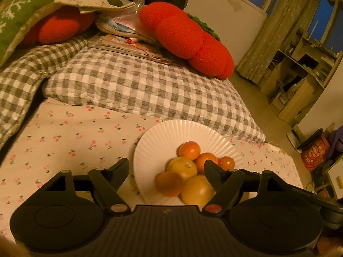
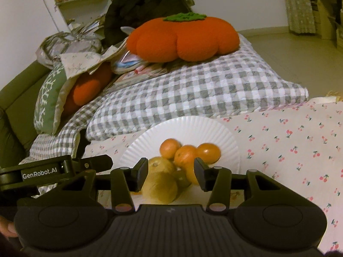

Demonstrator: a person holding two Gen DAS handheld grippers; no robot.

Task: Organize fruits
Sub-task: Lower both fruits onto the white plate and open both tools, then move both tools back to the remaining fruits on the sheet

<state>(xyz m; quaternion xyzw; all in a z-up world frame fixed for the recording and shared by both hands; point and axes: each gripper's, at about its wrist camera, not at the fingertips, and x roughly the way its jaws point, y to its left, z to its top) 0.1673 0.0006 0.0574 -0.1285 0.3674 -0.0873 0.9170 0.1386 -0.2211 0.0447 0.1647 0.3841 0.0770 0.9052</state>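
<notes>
Fruit is all on the white fluted plate (image 1: 150,147), which sits on the cherry-print bed sheet (image 1: 64,141) just in front of the grey checked quilt (image 1: 139,85). You've got a tight touching cluster: two yellow-green round fruits, e.g. the near one (image 1: 196,189), plus four orange ones, e.g. the far mandarin (image 1: 189,150).

Your left hand-held gripper (image 1: 167,169) has jaws spread wide, nothing held; the pile lies straight ahead and below, toward its right finger. Your right hand-held gripper (image 2: 171,169) is parted less far, also empty; the yellow-green fruit (image 2: 159,187) shows in the gap between its fingers, no pad visibly pressing on it.

Key relation: both point down at the same pile, the left from the plate's left side and the right from its right. Neither looks clearly nearer. The fruits are round, so there is no long axis to align to. No loose fruit is visible off the plate, so the sorting looks done or near it.
</notes>
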